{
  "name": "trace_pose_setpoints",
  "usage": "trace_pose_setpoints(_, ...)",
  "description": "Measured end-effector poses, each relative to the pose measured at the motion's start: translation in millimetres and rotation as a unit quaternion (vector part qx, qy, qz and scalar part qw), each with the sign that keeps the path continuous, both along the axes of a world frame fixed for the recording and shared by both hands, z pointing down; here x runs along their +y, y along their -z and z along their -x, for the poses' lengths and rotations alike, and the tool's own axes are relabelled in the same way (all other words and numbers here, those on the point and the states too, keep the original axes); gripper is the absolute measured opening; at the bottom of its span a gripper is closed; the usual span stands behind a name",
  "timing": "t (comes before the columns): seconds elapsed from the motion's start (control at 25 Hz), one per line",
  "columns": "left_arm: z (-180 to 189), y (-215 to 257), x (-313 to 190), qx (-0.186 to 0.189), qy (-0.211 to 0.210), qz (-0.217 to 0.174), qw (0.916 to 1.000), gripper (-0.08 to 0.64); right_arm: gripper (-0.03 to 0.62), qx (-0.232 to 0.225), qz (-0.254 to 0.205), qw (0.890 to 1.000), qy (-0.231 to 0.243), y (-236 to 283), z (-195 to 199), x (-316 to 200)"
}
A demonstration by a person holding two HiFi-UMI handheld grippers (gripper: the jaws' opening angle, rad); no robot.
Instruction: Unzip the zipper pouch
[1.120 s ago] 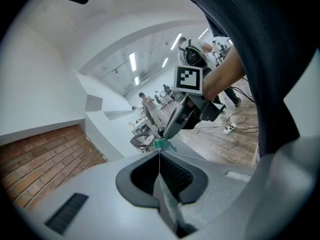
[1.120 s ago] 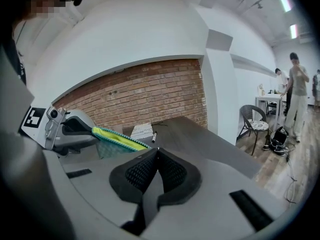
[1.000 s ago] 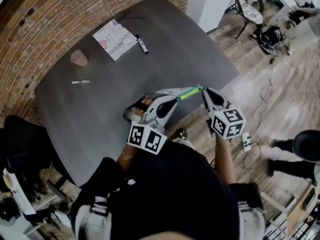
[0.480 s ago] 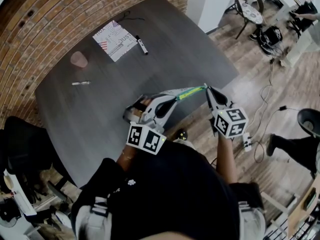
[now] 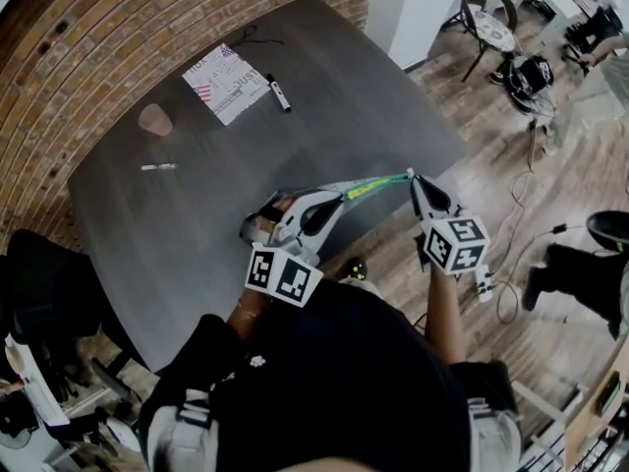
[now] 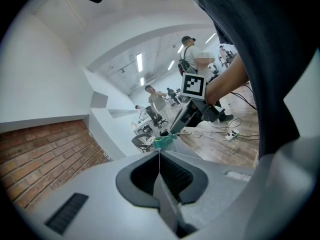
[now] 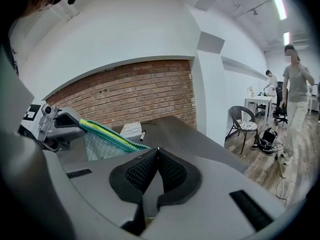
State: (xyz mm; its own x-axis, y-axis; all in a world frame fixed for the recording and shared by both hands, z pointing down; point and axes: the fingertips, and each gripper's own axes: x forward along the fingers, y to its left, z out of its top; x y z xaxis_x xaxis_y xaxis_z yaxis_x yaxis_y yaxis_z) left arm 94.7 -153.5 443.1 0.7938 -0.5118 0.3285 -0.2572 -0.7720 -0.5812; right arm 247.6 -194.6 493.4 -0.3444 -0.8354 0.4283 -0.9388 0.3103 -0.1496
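Above the near edge of the dark table (image 5: 177,234), the zipper pouch (image 5: 369,186) hangs stretched between my two grippers; its green and yellow zipper strip (image 7: 107,132) runs across, with pale mesh below. My left gripper (image 5: 339,203) is shut on the pouch's left end, where a bit of green fabric (image 6: 163,143) shows at its closed tips (image 6: 159,152). My right gripper (image 5: 412,178) is shut on the strip's right end; the pull itself is hidden between its pads (image 7: 157,149). Each gripper appears in the other's view: right gripper (image 6: 173,130), left gripper (image 7: 70,125).
On the table's far side lie a printed sheet (image 5: 226,79), a marker (image 5: 279,91), a pen (image 5: 157,166) and a pinkish cup (image 5: 154,118). A brick wall runs behind it. A dark chair (image 5: 39,283) stands at the left. Cables (image 5: 516,224), chairs and people are to the right.
My right gripper has drawn a little to the right, away from the left one, and the green strip between them looks longer. The left gripper has barely shifted.
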Motion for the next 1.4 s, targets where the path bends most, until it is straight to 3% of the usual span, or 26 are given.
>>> trace_pose_setpoints(0.36, 0, -1, 1, 0.015, 0.001, 0.015, 0.9998, 0.005, 0.003, 0.001, 0.001, 1.000, -0.006, -4, 1, 4)
trace_pose_setpoints(0.68, 11, 11, -13, 0.076, 0.031, 0.053, 0.9953, 0.005, 0.050, -0.014, -0.011, 1.000, -0.019, -2, 7, 0)
trace_pose_setpoints(0.88, 25, 17, -25, 0.117, 0.067, 0.072, 0.9882, 0.005, 0.058, -0.025, -0.027, 0.999, -0.031, 6, 5, -2)
trace_pose_setpoints(1.08, 45, 15, -39, 0.179, 0.115, 0.107, 0.9713, 0.005, 0.012, -0.032, -0.064, 0.997, -0.030, 22, 13, -3)
trace_pose_setpoints(1.4, 69, 12, -49, 0.199, 0.155, 0.135, 0.9581, 0.006, 0.000, -0.057, -0.091, 0.994, 0.005, 34, 42, -1)
